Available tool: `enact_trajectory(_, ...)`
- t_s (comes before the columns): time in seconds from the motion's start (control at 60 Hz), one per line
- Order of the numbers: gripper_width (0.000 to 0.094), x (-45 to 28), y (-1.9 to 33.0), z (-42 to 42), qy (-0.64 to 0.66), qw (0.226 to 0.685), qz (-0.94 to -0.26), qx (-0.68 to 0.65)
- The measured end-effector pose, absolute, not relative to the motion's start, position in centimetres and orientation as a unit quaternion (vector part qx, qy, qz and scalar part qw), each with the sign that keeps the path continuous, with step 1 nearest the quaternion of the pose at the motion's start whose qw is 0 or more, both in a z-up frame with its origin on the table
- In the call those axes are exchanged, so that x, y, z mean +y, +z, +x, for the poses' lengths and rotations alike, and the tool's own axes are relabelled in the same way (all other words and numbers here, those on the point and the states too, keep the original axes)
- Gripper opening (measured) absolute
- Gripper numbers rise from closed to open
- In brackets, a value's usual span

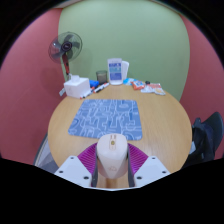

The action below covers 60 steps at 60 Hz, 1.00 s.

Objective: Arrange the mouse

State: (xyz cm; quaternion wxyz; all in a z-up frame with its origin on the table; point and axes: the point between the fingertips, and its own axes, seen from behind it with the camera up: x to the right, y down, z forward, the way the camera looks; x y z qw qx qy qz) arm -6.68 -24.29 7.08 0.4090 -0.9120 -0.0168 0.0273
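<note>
One beige mouse (111, 155) sits clamped between both pink pads (92, 158) of my hand-held gripper (111, 165). Beyond it, a patterned mat (108, 119) lies flat on the round worktop (165, 125).

**A small office or meeting corner**

Standing here, it reads as a small office or meeting nook rather than a home. A round wooden table (150, 122) fills the middle, with a blue patterned mat (108, 119) laid on it. Along its far side sit desk clutter: a white box (76, 85), a blue-and-white carton (118, 69), and some markers (101, 89). A standing fan (67, 46) is behind the table. The walls are painted in bold blocks, pinkish red (25, 70) beside green (140, 35). A dark chair (208, 135) waits just beside the table.
</note>
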Motion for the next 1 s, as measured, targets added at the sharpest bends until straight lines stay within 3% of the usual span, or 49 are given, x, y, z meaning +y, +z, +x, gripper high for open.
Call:
enact_trajectory(0.15, 0.0404, -17.7, 15.9, -7.3, 0.024, 0.469, -0.883, 0.002)
enact_trajectory(0.25, 0.0403, -11.5, 18.9, -8.0, 0.026, 0.501, -0.865, 0.01)
enact_trajectory(0.35, 0.0404, -5.8, 16.3, -8.8, 0.028, 0.495, -0.868, 0.015)
enact_trajectory(0.567, 0.0414, -1.2, 3.6, -9.7, 0.012, 0.426, -0.905, 0.009)
enact_trajectory(0.7, 0.05, -1.4, -0.4, -10.3, 0.015, 0.393, -0.919, 0.006)
enact_trajectory(0.8, 0.0599, -1.7, -0.5, -10.1, 0.003, 0.394, -0.919, 0.008)
enact_trajectory(0.883, 0.086, -2.2, 1.2, -10.0, -0.009, 0.4, -0.916, 0.003)
enact_trajectory(0.933, 0.0819, -2.7, 2.9, -10.0, -0.017, 0.408, -0.913, 0.004)
enact_trajectory(1.0, 0.0844, -3.8, 5.5, -10.1, -0.024, 0.42, -0.907, 0.007)
